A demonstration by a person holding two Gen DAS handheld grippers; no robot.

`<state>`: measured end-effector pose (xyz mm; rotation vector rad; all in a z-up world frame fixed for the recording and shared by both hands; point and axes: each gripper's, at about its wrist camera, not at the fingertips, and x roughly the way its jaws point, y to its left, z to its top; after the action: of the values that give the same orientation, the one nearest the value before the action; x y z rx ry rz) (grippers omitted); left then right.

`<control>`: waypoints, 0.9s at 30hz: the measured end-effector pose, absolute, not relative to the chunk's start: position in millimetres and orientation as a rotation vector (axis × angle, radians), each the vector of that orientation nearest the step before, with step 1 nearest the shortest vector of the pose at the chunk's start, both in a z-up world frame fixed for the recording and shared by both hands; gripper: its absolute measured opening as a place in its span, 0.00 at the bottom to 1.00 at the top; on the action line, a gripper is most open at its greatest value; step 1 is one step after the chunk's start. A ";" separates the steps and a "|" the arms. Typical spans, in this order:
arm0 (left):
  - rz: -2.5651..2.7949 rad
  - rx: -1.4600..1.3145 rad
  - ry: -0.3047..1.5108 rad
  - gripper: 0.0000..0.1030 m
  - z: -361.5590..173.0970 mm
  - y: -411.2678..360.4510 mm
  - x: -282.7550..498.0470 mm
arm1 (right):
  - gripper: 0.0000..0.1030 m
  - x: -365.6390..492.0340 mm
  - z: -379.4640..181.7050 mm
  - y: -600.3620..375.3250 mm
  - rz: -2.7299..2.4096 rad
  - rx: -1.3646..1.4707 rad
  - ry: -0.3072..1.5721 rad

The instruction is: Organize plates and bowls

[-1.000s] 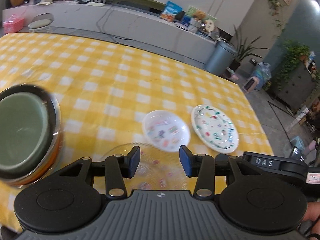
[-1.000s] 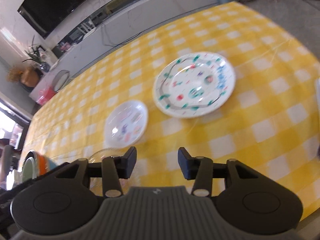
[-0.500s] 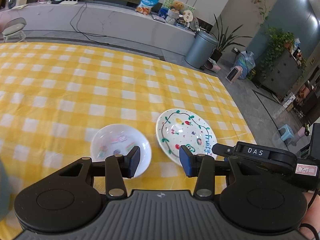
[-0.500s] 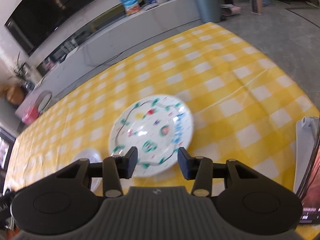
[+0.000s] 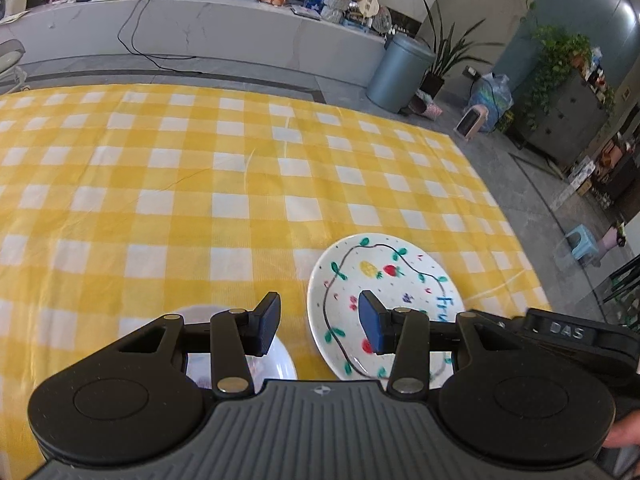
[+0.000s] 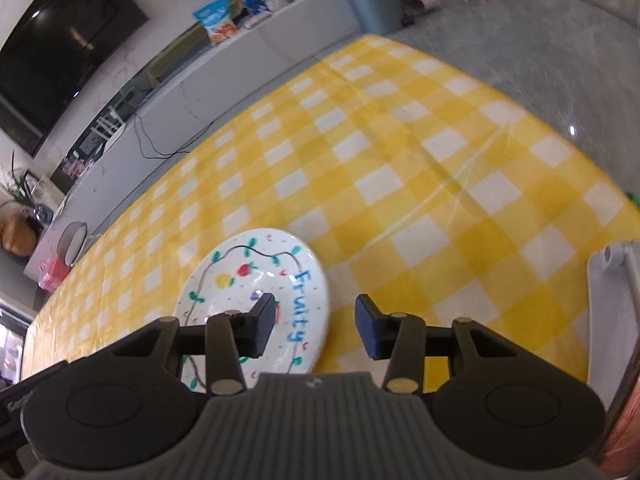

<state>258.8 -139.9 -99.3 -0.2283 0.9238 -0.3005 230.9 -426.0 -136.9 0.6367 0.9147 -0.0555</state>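
Observation:
A white plate painted with fruit and the word "Fruity" [image 5: 384,280] [image 6: 256,280] lies on the yellow checked tablecloth [image 5: 200,184]. My left gripper [image 5: 319,326] is open and empty, above the gap between that plate and a small white bowl [image 5: 276,364], which is mostly hidden under its left finger. My right gripper [image 6: 316,326] is open and empty, low over the plate's right edge; its left finger [image 6: 264,320] overlaps the plate. The right gripper's body [image 5: 568,332] shows in the left wrist view.
The table's right edge [image 6: 560,128] drops to a grey floor. A white object [image 6: 616,280] stands at the right. Beyond the table are a grey counter [image 5: 240,32] with snacks, a bin [image 5: 400,68] and plants.
Both grippers have swung right and come closer to the fruit plate. The stacked green and orange bowls and a clear glass dish have left the views. Both jaws stay open.

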 end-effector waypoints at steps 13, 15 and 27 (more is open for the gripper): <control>-0.318 -0.267 1.010 0.31 -124.2 -140.7 285.8 | 0.25 231.6 -147.8 -431.1 -0.065 0.724 0.905; -0.325 -0.264 1.009 0.28 -124.8 -142.0 286.5 | 0.23 231.6 -149.3 -432.2 -0.061 0.741 0.905; -0.329 -0.273 1.008 0.19 -126.1 -145.5 287.2 | 0.16 231.1 -155.8 -435.8 -0.045 0.824 0.912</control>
<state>287.2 -145.5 -126.1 -0.2732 1.0084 -0.3288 231.1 -435.8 -155.8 0.8239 0.9119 -0.0451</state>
